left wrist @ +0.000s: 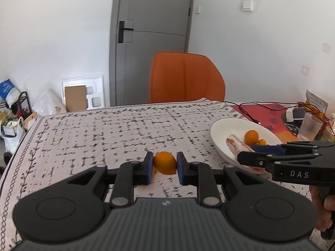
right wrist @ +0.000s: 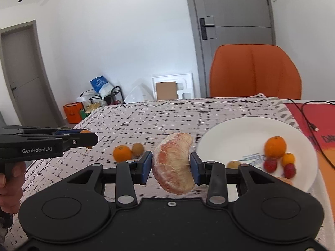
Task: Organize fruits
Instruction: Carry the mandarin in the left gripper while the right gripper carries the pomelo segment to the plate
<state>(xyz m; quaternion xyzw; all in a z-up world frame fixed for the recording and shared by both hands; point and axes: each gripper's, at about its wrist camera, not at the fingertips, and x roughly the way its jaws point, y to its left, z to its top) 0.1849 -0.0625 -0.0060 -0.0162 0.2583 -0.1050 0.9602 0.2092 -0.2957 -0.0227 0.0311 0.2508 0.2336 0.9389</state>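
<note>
Plate (right wrist: 230, 133) right on the table (right wrist: 167, 117); orange (right wrist: 122, 153) beside kiwi (right wrist: 137, 149) left.

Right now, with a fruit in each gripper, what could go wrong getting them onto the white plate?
1. The right gripper pinches the peeled pomelo segment at its middle, both ends unsupported; the soft flesh could tear or slip.
2. The plate already holds an orange, a smaller orange and red fruits; dropping the segment could knock them rolling.
3. The left gripper carries a small orange close beside the right gripper, so both could collide at the plate.
</note>
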